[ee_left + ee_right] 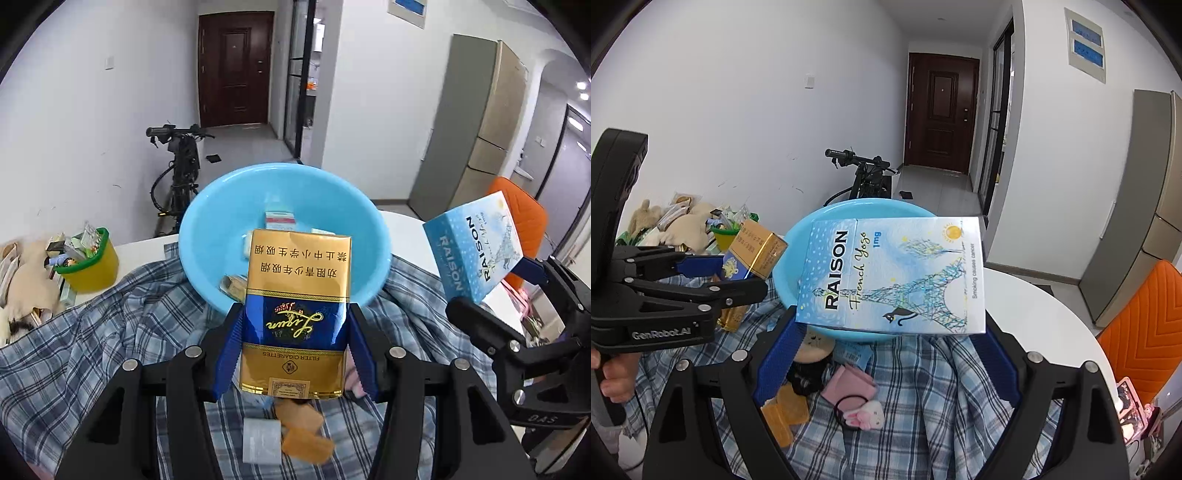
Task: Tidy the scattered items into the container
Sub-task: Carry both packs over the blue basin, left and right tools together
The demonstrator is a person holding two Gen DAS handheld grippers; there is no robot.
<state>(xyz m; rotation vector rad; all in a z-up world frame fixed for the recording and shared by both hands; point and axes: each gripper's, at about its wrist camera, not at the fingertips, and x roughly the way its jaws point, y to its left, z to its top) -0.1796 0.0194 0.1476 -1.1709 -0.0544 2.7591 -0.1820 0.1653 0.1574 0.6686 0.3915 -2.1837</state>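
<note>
I have the left gripper [295, 332] clamped across the gold-and-blue cigarette pack [295, 314] and the right gripper [890, 328] spread wide around the RAISON pack [894, 273], both carried near the blue basin [221, 221], probably for dropping in.

Gold-and-blue cigarette pack [293, 314] upright in the air before a light blue basin [207, 221], pale blue RAISON box [890, 275] lying sideways above its near rim, small packs [280, 219] inside the basin
</note>
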